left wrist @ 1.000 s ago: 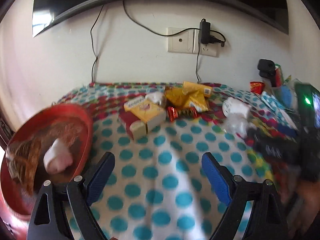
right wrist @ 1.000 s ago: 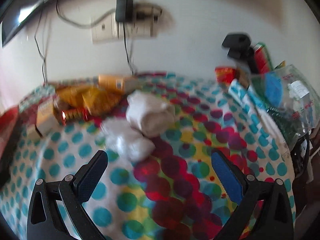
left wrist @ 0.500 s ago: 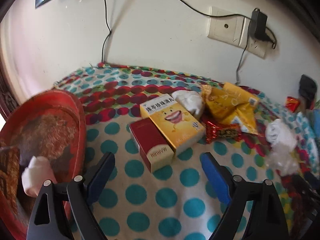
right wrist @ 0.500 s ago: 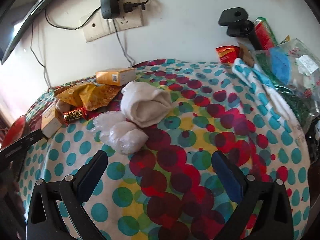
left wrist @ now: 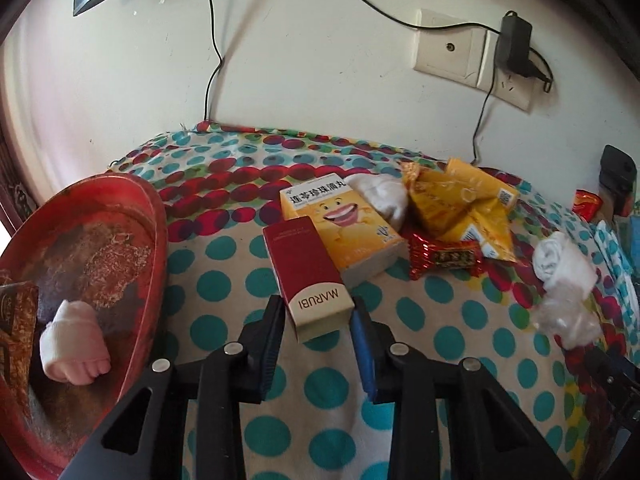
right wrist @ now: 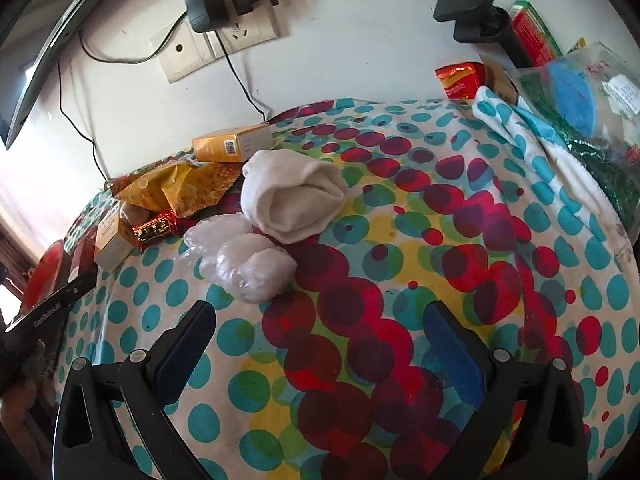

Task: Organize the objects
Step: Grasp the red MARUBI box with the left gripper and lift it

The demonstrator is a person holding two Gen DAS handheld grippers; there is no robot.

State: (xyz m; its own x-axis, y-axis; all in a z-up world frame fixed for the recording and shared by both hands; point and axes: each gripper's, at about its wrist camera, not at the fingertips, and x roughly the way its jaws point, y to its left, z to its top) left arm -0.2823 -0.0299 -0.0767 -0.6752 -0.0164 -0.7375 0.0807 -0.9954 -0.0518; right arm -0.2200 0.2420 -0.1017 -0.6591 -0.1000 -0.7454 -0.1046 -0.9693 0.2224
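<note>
A red-and-cream box (left wrist: 308, 268) marked MARUBI lies on the dotted tablecloth (left wrist: 224, 280), beside a yellow box with a smiling face (left wrist: 340, 220). My left gripper (left wrist: 316, 314) is closing, and its pads touch both sides of the red box's near end. A rusty red tray (left wrist: 160, 232) at the left holds a rolled pink sock (left wrist: 74, 344). My right gripper (right wrist: 320, 328) stands open over the cloth with nothing between its fingers. Just beyond it lie a crumpled clear bag (right wrist: 244, 268) and a rolled white sock (right wrist: 292, 196).
Yellow snack packets (left wrist: 460, 204), a red candy wrapper (left wrist: 444, 258) and an orange box (right wrist: 232, 144) lie near the wall. A wall socket with a charger (right wrist: 204, 4) and cables hangs behind. Bagged goods (right wrist: 580, 96) and a black mount (right wrist: 472, 8) crowd the right side.
My left gripper moved forward to the red box and its jaws came together around the box's near end. The right gripper stayed open and rolled a little.
</note>
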